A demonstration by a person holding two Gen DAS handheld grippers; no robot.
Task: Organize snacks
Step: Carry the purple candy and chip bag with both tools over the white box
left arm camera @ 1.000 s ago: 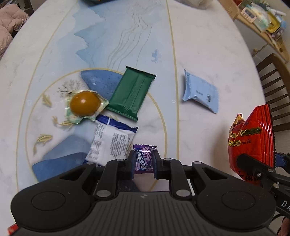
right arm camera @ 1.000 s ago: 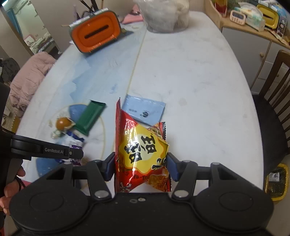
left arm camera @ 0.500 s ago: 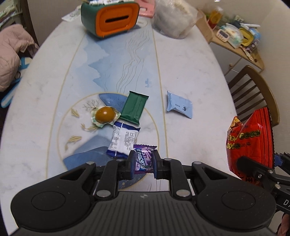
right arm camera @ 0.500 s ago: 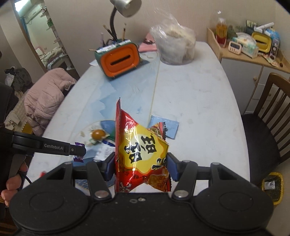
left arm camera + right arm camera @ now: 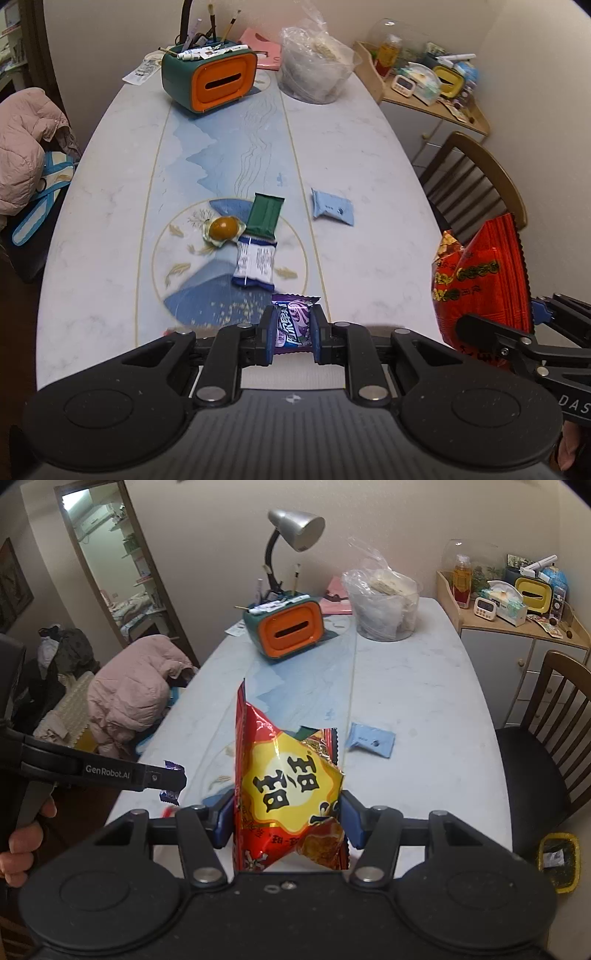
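My left gripper (image 5: pixel 293 334) is shut on a purple candy wrapper (image 5: pixel 293 325), held above the table's near edge; it also shows in the right wrist view (image 5: pixel 171 781). My right gripper (image 5: pixel 288 818) is shut on a red and yellow snack bag (image 5: pixel 291 794), which also shows in the left wrist view (image 5: pixel 480 284). On the table lie a green bar (image 5: pixel 264 216), a white and blue packet (image 5: pixel 255 264), a packaged brown egg (image 5: pixel 222 229) and a light blue packet (image 5: pixel 332 210), also in the right wrist view (image 5: pixel 371 740).
An orange and green tissue box (image 5: pixel 210 79) and a clear bag of food (image 5: pixel 314 70) stand at the table's far end. A desk lamp (image 5: pixel 293 535) rises behind the box. A wooden chair (image 5: pixel 546 738) is to the right, a pink jacket (image 5: pixel 129 698) to the left.
Both grippers have risen and pulled back from the table with their snacks still held. The snacks on the table look smaller and farther away.
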